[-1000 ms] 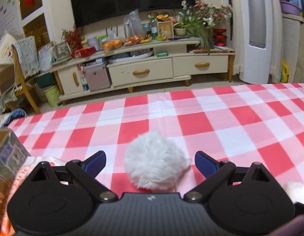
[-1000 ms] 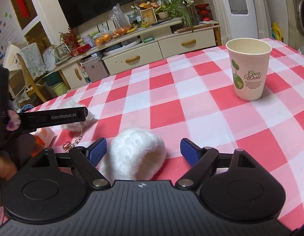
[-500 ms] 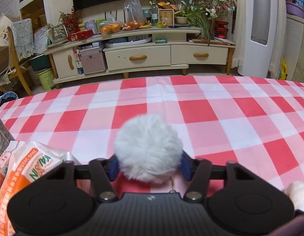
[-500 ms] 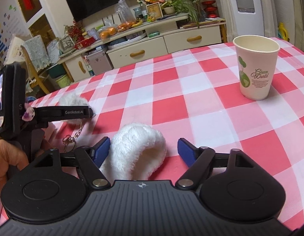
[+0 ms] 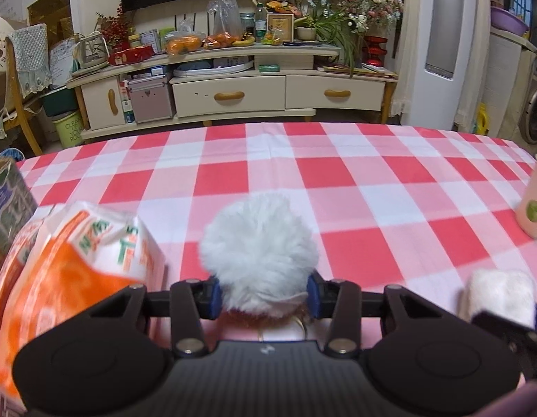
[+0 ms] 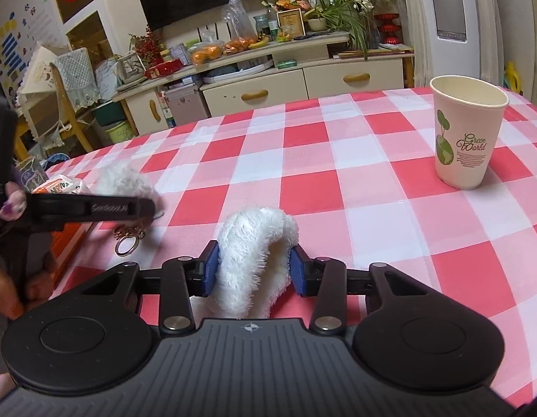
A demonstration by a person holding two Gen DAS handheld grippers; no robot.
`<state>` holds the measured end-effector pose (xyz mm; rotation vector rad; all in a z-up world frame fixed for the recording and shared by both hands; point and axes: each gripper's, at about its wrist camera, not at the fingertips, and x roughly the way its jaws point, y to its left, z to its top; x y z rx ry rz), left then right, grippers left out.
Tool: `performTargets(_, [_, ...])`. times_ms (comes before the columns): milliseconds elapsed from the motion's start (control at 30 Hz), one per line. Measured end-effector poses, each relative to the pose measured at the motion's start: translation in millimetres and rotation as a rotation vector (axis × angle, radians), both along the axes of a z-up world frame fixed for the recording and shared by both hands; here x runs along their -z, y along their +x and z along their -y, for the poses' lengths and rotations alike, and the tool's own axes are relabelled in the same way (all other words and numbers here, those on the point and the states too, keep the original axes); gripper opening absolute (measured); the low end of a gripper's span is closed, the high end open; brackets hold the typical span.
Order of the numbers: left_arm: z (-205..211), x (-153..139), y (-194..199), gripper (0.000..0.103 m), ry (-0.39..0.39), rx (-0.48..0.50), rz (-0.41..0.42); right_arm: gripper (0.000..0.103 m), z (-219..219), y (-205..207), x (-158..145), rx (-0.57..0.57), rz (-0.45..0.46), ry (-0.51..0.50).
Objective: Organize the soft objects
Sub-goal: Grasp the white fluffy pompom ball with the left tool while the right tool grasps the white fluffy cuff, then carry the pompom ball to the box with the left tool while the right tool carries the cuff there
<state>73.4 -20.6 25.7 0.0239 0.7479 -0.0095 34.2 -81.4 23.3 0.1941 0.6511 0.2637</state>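
The left gripper [image 5: 263, 295] has its blue-padded jaws clenched on a round, fluffy white pompom [image 5: 259, 248], having just closed in on it; a gold key ring [image 6: 124, 245] dangles under the pompom above the counter. Just left of it lies an orange and white plastic snack bag [image 5: 70, 264]. The right gripper [image 6: 253, 270] has its jaws pressed against both sides of a folded, fuzzy white plush piece [image 6: 256, 253] that arches up between the pads, jaws having just been closing on it. Both sit near the front edge of the counter's red, pink and white checked cloth [image 6: 338, 180]. Farther right stands a cream paper cup with a green printed logo [image 6: 466, 132], upright and well apart.
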Motion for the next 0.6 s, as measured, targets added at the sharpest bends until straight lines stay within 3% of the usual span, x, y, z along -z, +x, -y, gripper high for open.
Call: performTargets(600, [-19.7,-23.2,-87.0,0.043,-0.103,0.076,-0.015,0.048,2.5,-34.0,1.7,0.069,0.015,-0.025])
